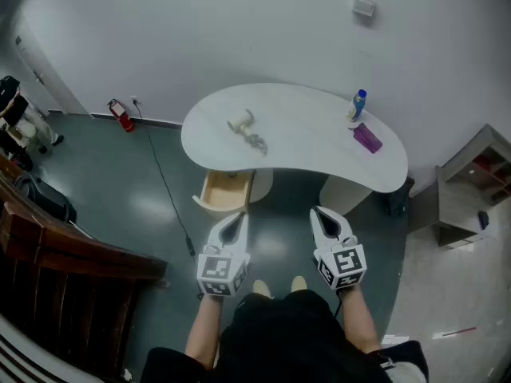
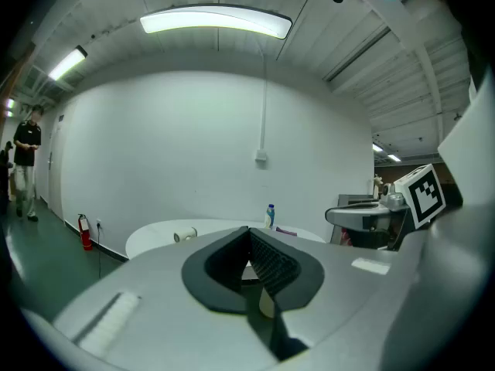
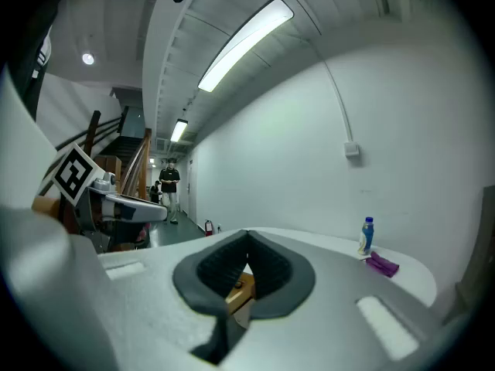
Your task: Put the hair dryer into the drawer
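Rm: white wall, grey-green floor [image 1: 120, 190].
White curved table [image 1: 307, 138], centre.
Hair dryer [image 1: 242, 124]: cream, lying on tabletop, left part, cord bunched just beside.
Drawer [image 1: 226, 191]: wood, pulled open under table's left end, nearer than dryer.
Blue bottle [image 1: 359, 104] and purple item [image 1: 367, 138]: table's right end, close together.
Fire extinguisher [image 1: 121, 116]: by wall.
L gripper [image 1: 238, 219] and R gripper [image 1: 321, 214]: both clenched tip-to-tip, nothing between, side by side short of table, well apart from dryer.
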